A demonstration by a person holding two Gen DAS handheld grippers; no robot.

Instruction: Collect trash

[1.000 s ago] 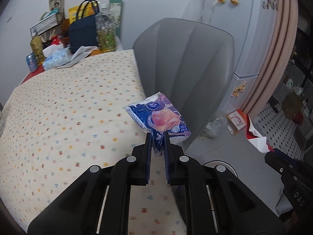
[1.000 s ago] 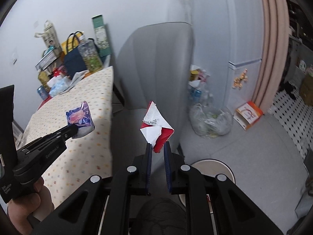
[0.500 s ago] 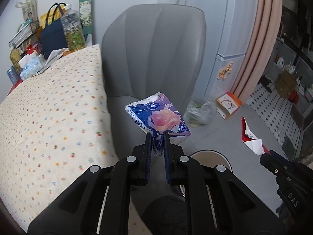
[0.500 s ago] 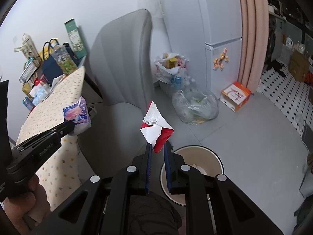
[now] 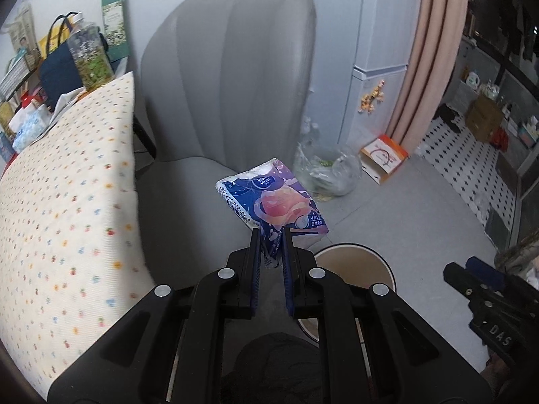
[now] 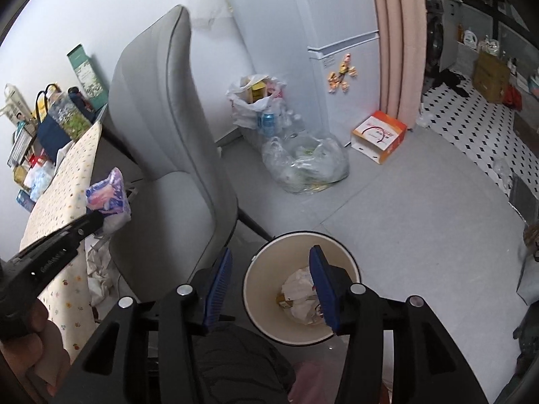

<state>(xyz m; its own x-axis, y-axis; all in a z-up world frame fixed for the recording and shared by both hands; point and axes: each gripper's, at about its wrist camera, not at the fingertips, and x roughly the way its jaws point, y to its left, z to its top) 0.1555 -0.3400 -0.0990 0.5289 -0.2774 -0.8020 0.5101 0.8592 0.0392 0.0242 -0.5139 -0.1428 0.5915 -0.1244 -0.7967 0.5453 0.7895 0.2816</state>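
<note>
My left gripper (image 5: 272,235) is shut on a corner of a blue and pink tissue packet (image 5: 269,202), held in the air beside the grey chair seat. The same packet (image 6: 107,195) and left gripper (image 6: 94,217) show at the left of the right wrist view. My right gripper (image 6: 271,250) hangs over a cream waste bin (image 6: 266,289); its jaws are opening and nothing is between them. Crumpled white trash (image 6: 299,289) lies in the bin. In the left wrist view the bin (image 5: 353,259) sits just right of my fingers and the right gripper (image 5: 468,267) is at the right edge.
A grey chair (image 6: 161,128) stands between the dotted-cloth table (image 5: 67,202) and the bin. On the floor behind are a clear bag of bottles (image 6: 303,165), a white bag of trash (image 6: 256,101) and an orange and white box (image 6: 379,138). A fridge (image 6: 337,17) and pink curtain (image 6: 394,33) stand beyond.
Both grippers swung away from the table and down toward the bin. The right jaws have opened and the red and white wrapper is gone from them. The left still holds the packet.
</note>
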